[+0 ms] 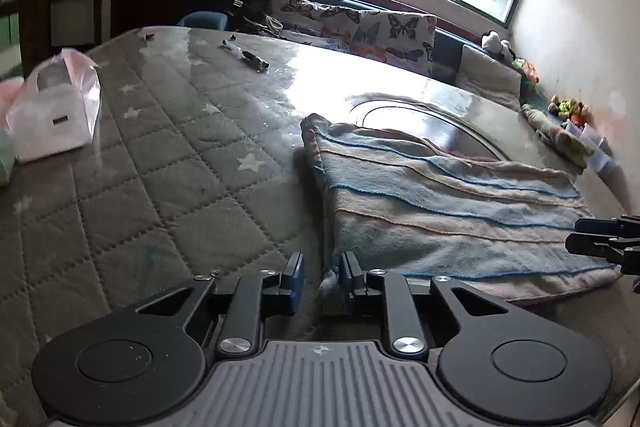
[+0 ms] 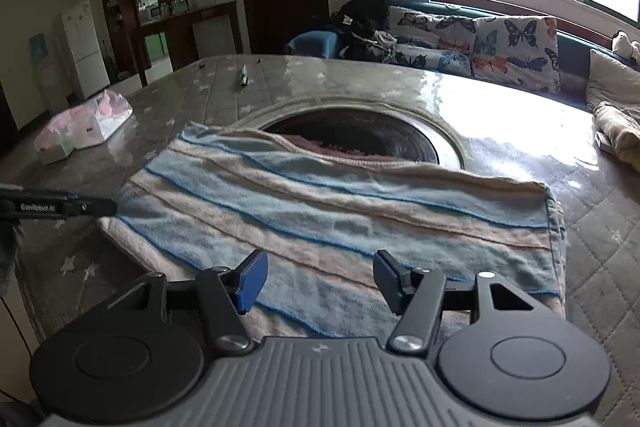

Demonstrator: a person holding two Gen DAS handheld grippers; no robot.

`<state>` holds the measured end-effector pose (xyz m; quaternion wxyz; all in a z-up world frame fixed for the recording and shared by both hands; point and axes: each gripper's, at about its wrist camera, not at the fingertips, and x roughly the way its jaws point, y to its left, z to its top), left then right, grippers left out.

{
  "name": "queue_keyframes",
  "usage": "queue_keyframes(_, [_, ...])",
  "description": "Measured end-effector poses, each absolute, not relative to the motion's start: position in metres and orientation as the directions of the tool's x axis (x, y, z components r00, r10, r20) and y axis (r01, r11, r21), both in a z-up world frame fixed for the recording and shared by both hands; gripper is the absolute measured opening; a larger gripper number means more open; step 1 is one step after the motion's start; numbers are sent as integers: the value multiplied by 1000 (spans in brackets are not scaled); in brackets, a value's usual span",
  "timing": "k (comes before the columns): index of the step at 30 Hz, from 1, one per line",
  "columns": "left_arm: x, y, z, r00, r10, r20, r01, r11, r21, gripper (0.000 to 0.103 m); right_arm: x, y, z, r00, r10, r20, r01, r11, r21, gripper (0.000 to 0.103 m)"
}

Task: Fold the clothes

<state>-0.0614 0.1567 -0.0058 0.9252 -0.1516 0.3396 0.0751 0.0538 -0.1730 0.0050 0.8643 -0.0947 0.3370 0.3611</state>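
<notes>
My left fingers point(image 1: 321, 277) are close together at the near left corner of the striped towel point(image 1: 448, 203). A little bit of the towel's corner sticks up in the narrow gap between them. I cannot tell if the blue pads really press on it yet.

My right fingers point(image 2: 320, 281) stand wide apart. They hang over the near edge of the towel point(image 2: 340, 211) and hold nothing.

The towel has blue, pink and cream stripes. It lies flat on the table point(image 1: 160, 163), which has a grey quilted cover with white stars. The far edge of the towel reaches over a big dark round hole point(image 2: 368, 135) in the middle of the table.

My left camera shows the towel from its left side. There my right fingers point(image 1: 600, 241) poke in from the right edge, over the towel's right end. It also shows little toys point(image 1: 568, 107) far off by the wall.

My right camera shows the whole towel, with its right edge folded thick. There my left fingers point(image 2: 80, 207) show as a dark bar coming in from the left, at the towel's corner. Only this camera shows a white fridge point(image 2: 82, 47) far away.

Both cameras show a white and pink bag point(image 1: 60, 115) on the left of the table, a dark pen point(image 2: 243, 75) further back, and butterfly cushions point(image 2: 516, 47) under the window.
</notes>
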Motion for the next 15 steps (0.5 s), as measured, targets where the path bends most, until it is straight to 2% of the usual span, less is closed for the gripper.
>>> queue_keyframes(6, [-60, 155, -4, 750, 28, -660, -259, 932, -254, 26, 56, -173, 8, 517, 564, -644, -693, 717, 72, 60])
queue_keyframes(8, [-59, 155, -3, 748, 24, -664, -266, 926, -267, 46, 57, -171, 9, 514, 568, -643, -698, 712, 72, 60])
queue_keyframes(9, [-59, 155, -3, 746, 21, -665, -270, 923, -273, 49, 58, -169, 10, 511, 570, -643, -702, 709, 71, 60])
queue_keyframes(13, [-57, 154, -2, 741, 10, -672, -281, 913, -296, 46, 60, -162, 11, 499, 578, -646, -715, 696, 71, 60])
queue_keyframes(15, [-56, 154, -2, 738, -12, -675, -268, 913, -309, 32, 60, -159, 14, 491, 584, -647, -721, 689, 74, 60])
